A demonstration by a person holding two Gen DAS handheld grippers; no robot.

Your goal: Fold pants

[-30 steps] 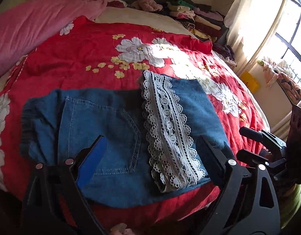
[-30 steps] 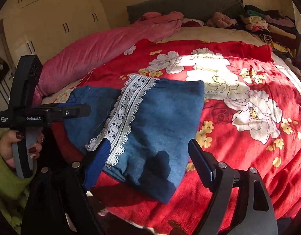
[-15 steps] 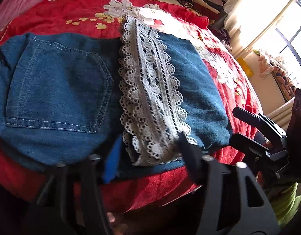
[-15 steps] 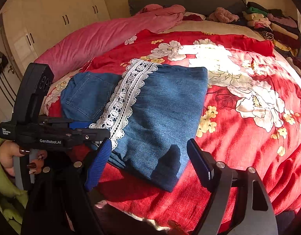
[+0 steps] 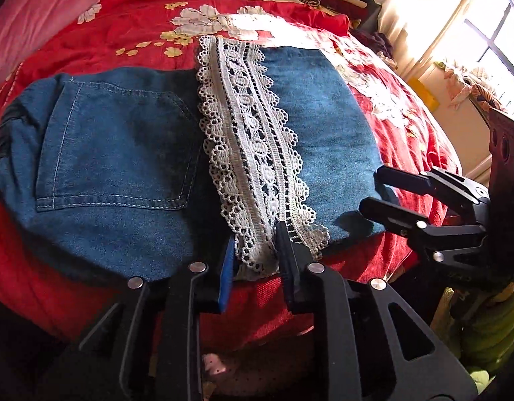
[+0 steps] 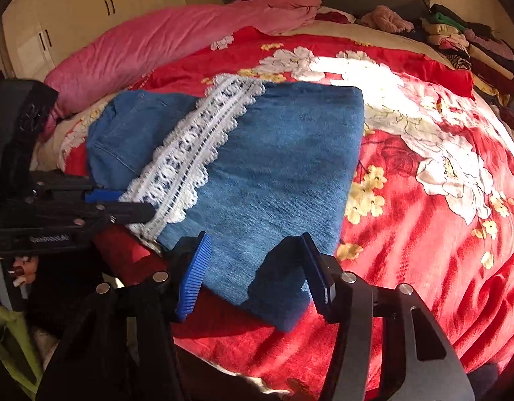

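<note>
Both your grippers came down to the near edge of the pants [image 5: 123, 153] folded on the red blanket [image 6: 423, 234], the left gripper [image 5: 253, 260] closing onto the lace hem [image 5: 253, 153] (a firm pinch, it seems) while the right gripper [image 6: 257, 267] narrowed, not yet pressing, around the denim corner for the next fold.

The blue denim pants [image 5: 130, 153] lie flat and folded on the red flowery blanket. A back pocket [image 5: 113, 147] shows at 9 o'clock. A white lace strip [image 5: 253, 153] runs down the middle, toward 6 o'clock.
</note>
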